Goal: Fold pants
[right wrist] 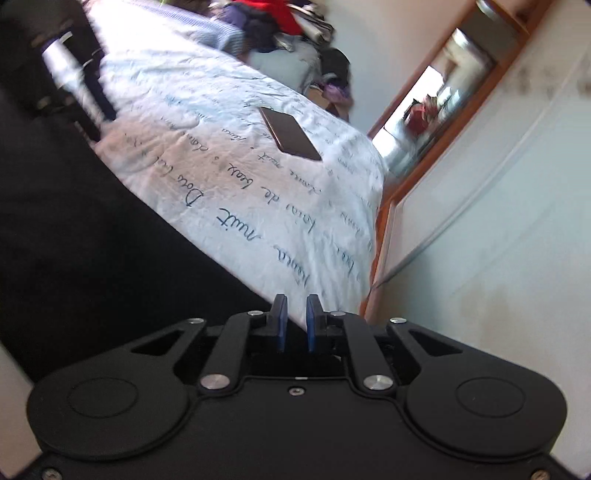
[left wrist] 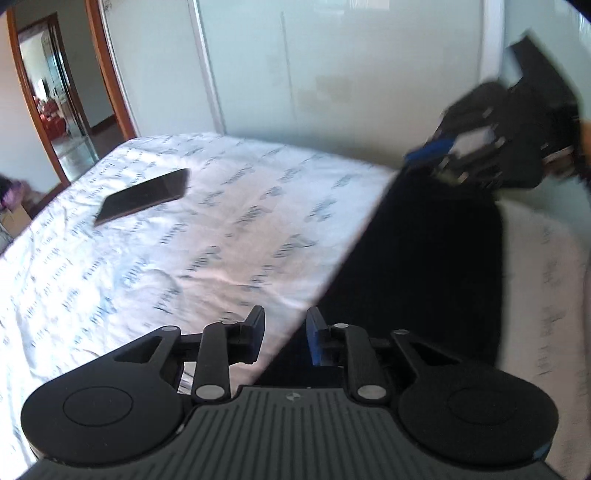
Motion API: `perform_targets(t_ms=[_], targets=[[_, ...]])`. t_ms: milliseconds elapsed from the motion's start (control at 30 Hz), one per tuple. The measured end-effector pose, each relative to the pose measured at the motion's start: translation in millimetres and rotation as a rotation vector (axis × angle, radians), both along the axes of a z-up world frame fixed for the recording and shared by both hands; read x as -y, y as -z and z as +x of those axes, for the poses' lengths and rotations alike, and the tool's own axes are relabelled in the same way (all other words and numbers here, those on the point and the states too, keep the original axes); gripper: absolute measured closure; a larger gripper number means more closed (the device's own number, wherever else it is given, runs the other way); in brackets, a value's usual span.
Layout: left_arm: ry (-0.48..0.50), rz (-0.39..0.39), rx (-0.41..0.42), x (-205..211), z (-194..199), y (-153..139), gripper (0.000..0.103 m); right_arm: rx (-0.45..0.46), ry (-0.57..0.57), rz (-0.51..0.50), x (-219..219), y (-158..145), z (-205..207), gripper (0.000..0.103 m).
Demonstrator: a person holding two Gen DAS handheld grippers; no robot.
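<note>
Black pants (left wrist: 424, 258) lie flat on the bed as a long dark strip with a straight edge. My left gripper (left wrist: 287, 332) hovers over that edge at the near end, open, its pads clear of the cloth. My right gripper (right wrist: 296, 321) is over the other end of the pants (right wrist: 74, 221), its blue pads a narrow gap apart with nothing between them. In the left wrist view the right gripper (left wrist: 436, 155) shows blurred at the far end of the strip. The left gripper (right wrist: 62, 70) is a blur at the top left of the right wrist view.
The bed sheet (left wrist: 184, 258) is white with blue script. A dark phone (left wrist: 144, 195) (right wrist: 290, 134) lies on it, apart from the pants. A pile of clothes (right wrist: 277, 26) sits at the bed's far end. A pale wardrobe wall (left wrist: 332, 74) and a wood-framed doorway (left wrist: 55, 103) border the bed.
</note>
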State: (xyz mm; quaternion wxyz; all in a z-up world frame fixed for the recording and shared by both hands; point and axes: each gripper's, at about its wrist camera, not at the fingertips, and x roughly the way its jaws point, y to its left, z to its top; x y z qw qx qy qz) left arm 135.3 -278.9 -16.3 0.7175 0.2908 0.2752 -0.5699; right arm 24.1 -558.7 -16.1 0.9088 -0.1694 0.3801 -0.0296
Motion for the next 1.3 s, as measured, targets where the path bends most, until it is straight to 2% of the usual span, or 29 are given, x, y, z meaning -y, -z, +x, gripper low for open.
perform_targets(t_ms=[67, 100, 133, 233, 267, 333, 400, 467, 500, 533, 567, 633, 667, 700, 767, 800, 833, 900, 967, 1033, 1100, 1167, 1233, 1267, 1300], targets=[[0.030, -0.006, 0.004, -0.2, -19.4, 2.3, 0.063, -0.034, 0.018, 0.076, 6.9, 14.7, 5.2, 0.095], [0.048, -0.004, 0.026, 0.7, -30.0, 5.5, 0.060, -0.040, 0.060, 0.081, 10.5, 23.7, 8.2, 0.095], [0.053, 0.003, 0.057, 2.7, -39.6, 9.5, 0.060, -0.010, 0.110, 0.077, 18.1, 28.3, 10.0, 0.090], [0.003, 0.021, 0.108, 4.0, -60.2, 16.7, 0.060, 0.066, 0.395, 0.005, 41.7, 22.3, 5.1, 0.087], [-0.011, 0.018, 0.117, 0.3, -66.7, 16.6, 0.059, 0.101, 0.431, 0.043, 44.6, 14.9, -5.8, 0.086], [-0.039, -0.004, 0.137, -9.5, -77.6, 16.9, 0.051, 0.152, 0.395, 0.203, 39.9, 1.0, -33.2, 0.086], [-0.059, -0.009, 0.149, -14.3, -85.3, 22.5, 0.036, 0.146, 0.316, 0.315, 25.3, -0.4, -53.9, 0.082], [-0.028, 0.015, 0.153, -12.7, -96.1, 33.1, 0.036, 0.084, 0.291, 0.323, 13.3, 11.6, -62.5, 0.066], [-0.021, 0.034, 0.144, -12.0, -101.4, 37.3, 0.037, 0.038, 0.308, 0.282, 9.8, 20.9, -63.3, 0.064], [-0.022, 0.047, 0.137, -9.8, -107.1, 41.4, 0.038, 0.030, 0.340, 0.235, 9.1, 27.3, -67.4, 0.061], [-0.023, 0.042, 0.141, -10.1, -114.3, 41.5, 0.043, 0.064, 0.385, 0.225, 9.9, 26.1, -74.1, 0.057], [-0.024, 0.021, 0.172, -14.2, -125.4, 35.5, 0.041, 0.144, 0.444, 0.257, 9.8, 15.1, -89.2, 0.058], [-0.042, 0.008, 0.180, -16.8, -127.4, 30.8, 0.040, 0.183, 0.431, 0.291, 7.1, 10.9, -96.3, 0.058], [-0.068, -0.008, 0.179, -19.3, -126.9, 26.6, 0.038, 0.191, 0.408, 0.333, 4.4, 10.7, -100.8, 0.058], [-0.121, -0.030, 0.172, -24.5, -122.4, 23.9, 0.031, 0.143, 0.379, 0.385, 2.6, 21.4, -101.7, 0.050], [-0.145, -0.024, 0.165, -25.1, -119.6, 24.9, 0.030, 0.099, 0.370, 0.378, 0.1, 30.3, -100.2, 0.050], [-0.170, -0.003, 0.159, -26.0, -117.1, 26.9, 0.031, 0.096, 0.369, 0.363, -1.6, 35.5, -102.6, 0.050], [-0.211, 0.018, 0.165, -32.9, -112.8, 25.0, 0.031, 0.142, 0.432, 0.368, -5.5, 28.3, -114.4, 0.050], [-0.282, 0.004, 0.193, -51.4, -104.2, 17.0, 0.030, 0.229, 0.457, 0.332, -14.2, 16.4, -127.8, 0.050], [-0.416, 0.012, 0.227, -73.2, -83.4, 9.2, 0.029, 0.271, 0.477, 0.339, -19.0, 13.9, -137.3, 0.049], [-0.574, 0.027, 0.244, -95.0, -52.4, 6.1, 0.024, 0.307, 0.522, 0.365, -18.9, 11.1, -149.1, 0.046], [-0.708, 0.056, 0.230, -114.7, -16.3, 9.3, 0.023, 0.328, 0.596, 0.400, -13.3, 11.7, -157.5, 0.044], [-0.803, 0.107, 0.232, -126.1, 9.6, 16.9, 0.027, 0.354, 0.669, 0.468, -7.3, 13.6, -167.5, 0.040], [-0.836, 0.139, 0.235, -127.2, 14.5, 19.3, 0.037, 0.369, 0.694, 0.524, -2.5, 13.6, -172.4, 0.038], [-0.835, 0.136, 0.228, -126.8, 13.4, 18.0, 0.036, 0.380, 0.720, 0.586, -1.9, 14.4, -180.6, 0.036]])
